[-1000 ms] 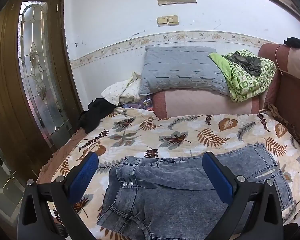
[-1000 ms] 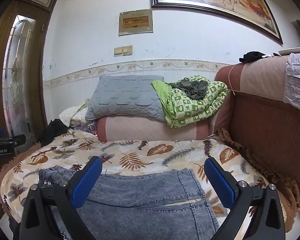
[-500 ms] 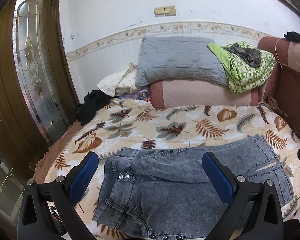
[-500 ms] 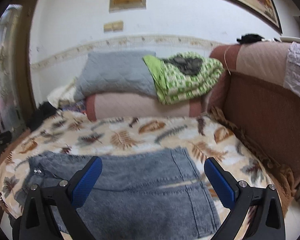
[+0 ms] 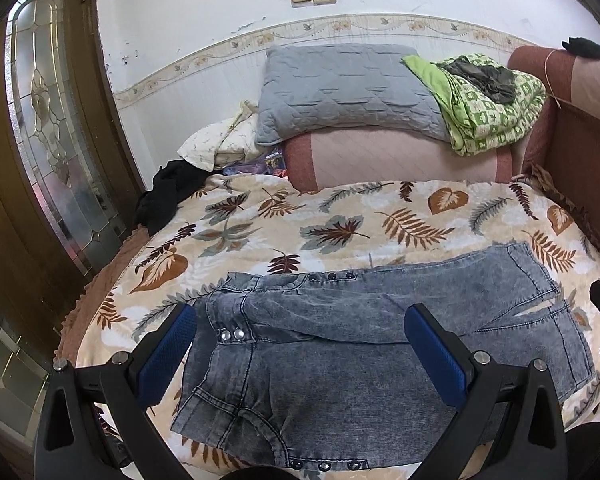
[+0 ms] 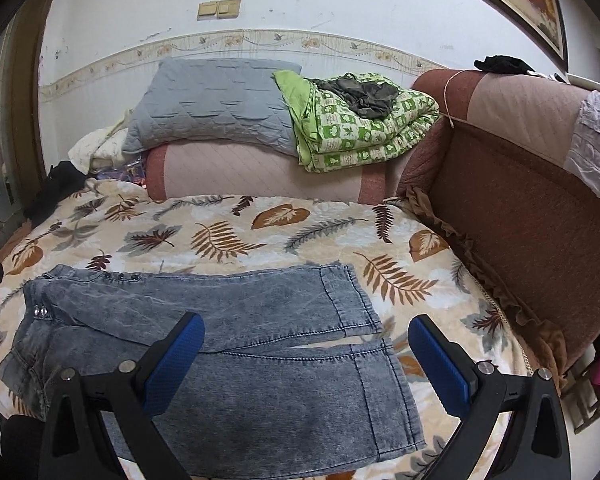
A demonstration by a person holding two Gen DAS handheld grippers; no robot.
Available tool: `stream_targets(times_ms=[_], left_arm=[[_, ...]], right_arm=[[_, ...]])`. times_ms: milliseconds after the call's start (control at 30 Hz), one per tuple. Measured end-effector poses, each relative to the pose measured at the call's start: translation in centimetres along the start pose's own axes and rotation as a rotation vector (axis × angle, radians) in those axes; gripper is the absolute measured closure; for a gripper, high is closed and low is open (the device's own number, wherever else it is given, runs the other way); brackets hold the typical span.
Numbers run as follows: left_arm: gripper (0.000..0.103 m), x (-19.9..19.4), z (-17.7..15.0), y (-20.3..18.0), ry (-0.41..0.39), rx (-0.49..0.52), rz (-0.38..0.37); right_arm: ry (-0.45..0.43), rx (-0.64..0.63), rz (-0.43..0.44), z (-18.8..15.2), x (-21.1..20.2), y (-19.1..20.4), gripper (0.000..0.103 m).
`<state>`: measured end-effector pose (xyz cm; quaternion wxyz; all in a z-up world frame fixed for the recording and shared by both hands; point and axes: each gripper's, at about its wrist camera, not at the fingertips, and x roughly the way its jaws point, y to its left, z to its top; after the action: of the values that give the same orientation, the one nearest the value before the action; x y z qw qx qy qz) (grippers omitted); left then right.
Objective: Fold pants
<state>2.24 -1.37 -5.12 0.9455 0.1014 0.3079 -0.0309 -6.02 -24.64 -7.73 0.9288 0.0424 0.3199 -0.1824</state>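
Grey acid-wash denim pants [image 5: 340, 344] lie flat on a leaf-print bedspread [image 5: 340, 220], waist and snap buttons to the left, leg hems to the right. In the right wrist view the same pants [image 6: 240, 340] show both legs side by side, hems at the right. My left gripper [image 5: 300, 344] hangs open above the waist end, blue pads wide apart and holding nothing. My right gripper [image 6: 306, 356] is open above the leg end, also empty. A dark piece of the right gripper shows at the right edge of the left wrist view.
A grey pillow [image 5: 352, 88] and a green patterned quilt [image 5: 488, 108] sit on a pink bolster [image 5: 392, 160] at the back. A brown padded headboard [image 6: 520, 208] stands at the right. A wooden glass-panelled door [image 5: 48, 140] stands left, with black clothing [image 5: 168, 196] by it.
Both grippers have risen and tilted down, so more of the pants and the bed's near edge shows. The pants have not moved. Both grippers stay open.
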Motion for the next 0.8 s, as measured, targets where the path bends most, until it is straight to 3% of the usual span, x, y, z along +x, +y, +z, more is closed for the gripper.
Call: stream_targets(times_ms=[267,400,633,800], left_arm=[[0.0,3.2,0.3,1.6,0.05,0.01,0.013],[0.0,7.4,0.8,5.6,0.135,-0.026,0.066],[0.0,15.5,0.6,15.3,0.28,-0.145,0.243],[0.0,20.0,0.9,18.0,0.367,-0.18,0.224]], right_arm=[[0.053,0.008,0.036,0.0,2.4,-0.6,0.0],[0.112,0.041,0.067,0.0,5.1,-2.5,0.0],[0.239,0.136,0.103,0.6,11.2,-7.3,0.0],[0.32,0.195,0.121,1.0,15.7,-9.4,0.0]])
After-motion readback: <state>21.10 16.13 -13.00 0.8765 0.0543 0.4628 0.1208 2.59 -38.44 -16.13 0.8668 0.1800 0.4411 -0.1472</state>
